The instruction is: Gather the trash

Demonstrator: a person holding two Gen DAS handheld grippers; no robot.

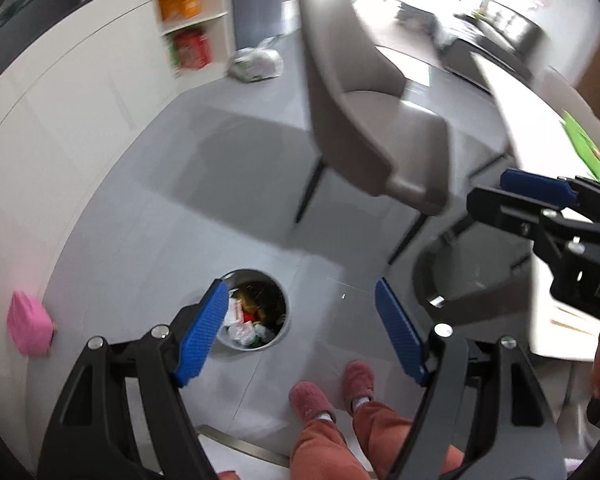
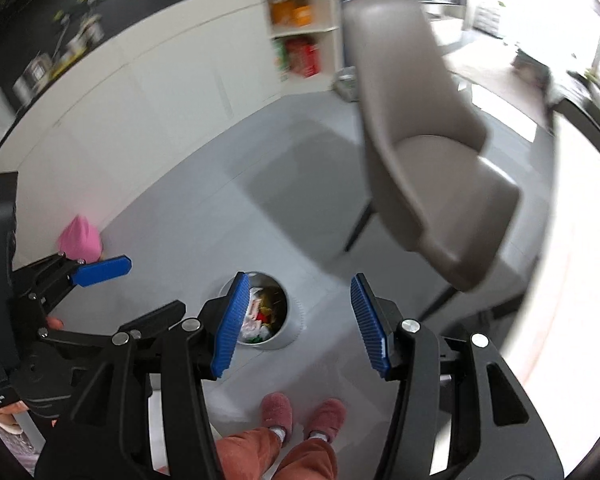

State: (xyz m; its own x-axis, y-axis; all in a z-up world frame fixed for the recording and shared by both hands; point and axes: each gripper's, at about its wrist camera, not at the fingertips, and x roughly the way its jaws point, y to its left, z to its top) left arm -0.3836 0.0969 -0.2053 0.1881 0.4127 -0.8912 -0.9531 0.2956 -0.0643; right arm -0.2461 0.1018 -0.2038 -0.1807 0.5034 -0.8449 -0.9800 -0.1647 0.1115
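Two grippers: left gripper (image 1: 300, 336) and right gripper (image 2: 296, 320), both released, blue pads apart, nothing between them.
Trash spot: round grey waste bin (image 1: 285, 322) on the floor below both grippers, crumpled wrappers (image 1: 246, 326) filling it.
Near the bin: person's pink slippers (image 1: 312, 400), orange trousers above them.
Beyond: taupe upholstered chair (image 1: 376, 120).
Far back: tied white plastic bag (image 1: 256, 62) by the shelves.
Left side: pink soft pouch (image 1: 30, 330) against the white cabinet.

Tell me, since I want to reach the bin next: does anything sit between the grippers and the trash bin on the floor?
Nothing visible does. Both the left gripper and right gripper are open and empty above the trash bin, with only bare floor around it.
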